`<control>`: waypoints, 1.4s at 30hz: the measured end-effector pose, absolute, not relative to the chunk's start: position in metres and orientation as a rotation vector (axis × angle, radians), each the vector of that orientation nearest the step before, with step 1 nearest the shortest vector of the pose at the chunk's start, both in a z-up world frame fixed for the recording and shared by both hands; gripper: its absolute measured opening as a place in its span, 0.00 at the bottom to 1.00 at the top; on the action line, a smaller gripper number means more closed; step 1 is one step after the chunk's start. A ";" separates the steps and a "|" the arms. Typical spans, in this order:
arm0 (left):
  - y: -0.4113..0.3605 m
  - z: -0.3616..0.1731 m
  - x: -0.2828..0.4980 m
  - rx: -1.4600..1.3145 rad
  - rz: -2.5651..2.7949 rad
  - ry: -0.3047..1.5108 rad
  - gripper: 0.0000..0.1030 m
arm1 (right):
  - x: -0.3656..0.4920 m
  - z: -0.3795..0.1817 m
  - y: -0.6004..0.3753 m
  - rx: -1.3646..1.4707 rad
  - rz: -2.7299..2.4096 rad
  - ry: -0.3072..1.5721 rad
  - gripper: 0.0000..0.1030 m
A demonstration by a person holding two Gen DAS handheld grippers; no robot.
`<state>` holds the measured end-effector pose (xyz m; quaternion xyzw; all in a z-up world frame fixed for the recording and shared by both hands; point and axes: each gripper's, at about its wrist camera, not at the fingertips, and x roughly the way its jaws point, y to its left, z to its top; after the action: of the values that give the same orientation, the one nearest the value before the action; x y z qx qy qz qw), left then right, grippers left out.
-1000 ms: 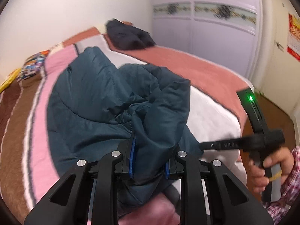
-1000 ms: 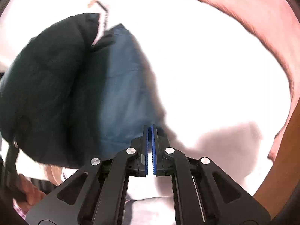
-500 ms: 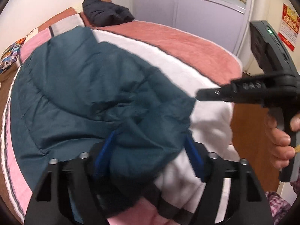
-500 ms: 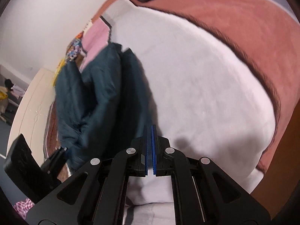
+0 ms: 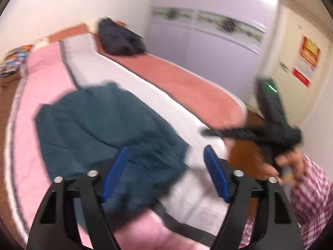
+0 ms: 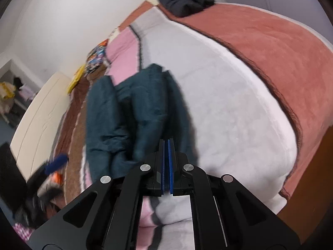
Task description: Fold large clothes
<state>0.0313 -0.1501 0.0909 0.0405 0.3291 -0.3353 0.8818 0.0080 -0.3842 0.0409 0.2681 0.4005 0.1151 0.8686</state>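
A dark teal padded jacket [image 5: 100, 125] lies bunched and folded over on the striped blanket [image 5: 47, 79] of a bed. My left gripper [image 5: 166, 173] hovers above the jacket's near edge. Its jaws stand wide and are closing, with nothing pressed between the blue pads [image 5: 116, 173]. In the right wrist view the jacket [image 6: 129, 112] stretches away from my right gripper [image 6: 166, 162], which is shut and empty above the jacket's near end. A hand in a checked sleeve holds the right gripper [image 5: 205, 132] at the right of the left wrist view.
A dark garment [image 5: 118, 39] sits at the far end of the bed, in front of a lilac wardrobe [image 5: 208, 48]. A colourful item [image 6: 97, 56] lies near the far left. A cream cabinet [image 6: 37, 108] stands left of the bed; brown floor [image 5: 245, 145] lies to its right.
My left gripper opened and let go of the jacket fold, then rose and drew back. The jacket settled on the bed. My right gripper lifted away, still shut.
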 end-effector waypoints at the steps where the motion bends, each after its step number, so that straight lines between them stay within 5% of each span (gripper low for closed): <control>1: -0.144 0.094 0.040 0.078 -0.657 0.675 0.55 | 0.007 0.049 -0.373 0.536 0.286 0.834 0.06; 4: -0.130 0.094 0.079 0.027 -0.531 0.696 0.34 | 0.007 0.063 -0.335 0.448 0.416 0.841 0.06; 8: -0.133 0.083 0.132 -0.019 -0.444 0.756 0.23 | 0.023 0.046 -0.304 0.331 0.399 0.925 0.06; 18: -0.151 0.025 0.206 -0.076 -0.408 1.014 0.23 | 0.049 -0.050 -0.306 0.340 0.241 1.171 0.00; 34: -0.160 0.007 0.214 -0.046 -0.395 1.029 0.23 | 0.067 -0.072 -0.319 0.409 0.233 1.233 0.00; 38: -0.148 0.033 0.201 -0.103 -0.422 0.995 0.40 | 0.068 -0.063 -0.309 0.368 0.223 1.223 0.00; 40: -0.134 0.054 0.185 -0.107 -0.397 0.938 0.63 | 0.067 -0.059 -0.306 0.347 0.225 1.211 0.00; 42: -0.119 0.071 0.169 -0.123 -0.411 0.887 0.65 | 0.065 -0.056 -0.304 0.347 0.228 1.206 0.00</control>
<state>0.1691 -0.1186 0.0707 -0.0590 0.4259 -0.1973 0.8810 0.0655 -0.3043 -0.0563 0.1618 0.5628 0.1066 0.8036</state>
